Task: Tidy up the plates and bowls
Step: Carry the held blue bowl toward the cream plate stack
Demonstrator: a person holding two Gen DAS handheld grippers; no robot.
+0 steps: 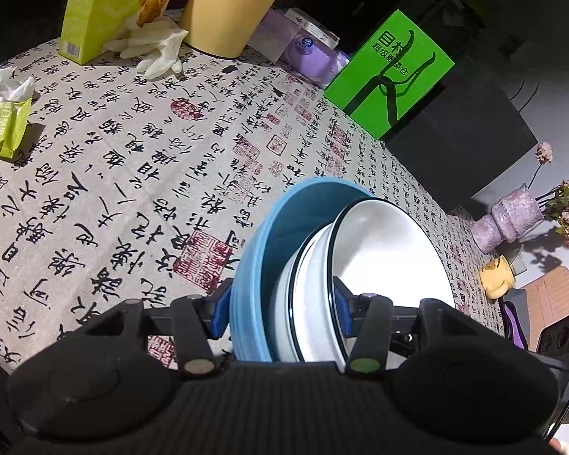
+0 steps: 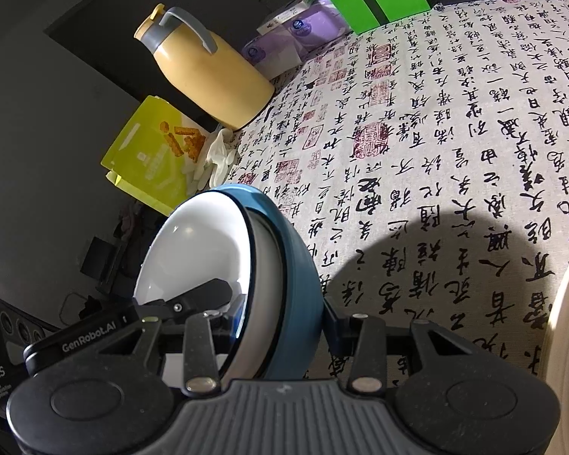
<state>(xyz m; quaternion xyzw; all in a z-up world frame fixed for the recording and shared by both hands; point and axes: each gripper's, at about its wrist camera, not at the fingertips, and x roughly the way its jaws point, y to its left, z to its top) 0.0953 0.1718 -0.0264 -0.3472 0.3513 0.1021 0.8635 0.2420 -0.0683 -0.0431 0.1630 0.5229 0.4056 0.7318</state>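
Bowls (image 1: 360, 265) nested, white inside blue, clamped at opposite rims by left gripper (image 1: 280, 309) and right gripper (image 2: 280, 322). Probably gripped both sides to keep stack steady, center frame, above tablecloth (image 1: 132, 174).

In my left gripper (image 1: 280, 313): glossy glazed white bowl (image 1: 390, 254), smooth matt blue bowl (image 1: 258, 261). Beyond: matt woven printed tablecloth (image 1: 132, 159).

Both wrist views close, downward; sharing tablecloth (image 1: 132, 159), thermos (image 2: 208, 72)

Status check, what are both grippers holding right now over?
Left gripper and right gripper both clamped on nested stack: white bowl inside blue bowl. Stack held above tablecloth. Nothing blocking.
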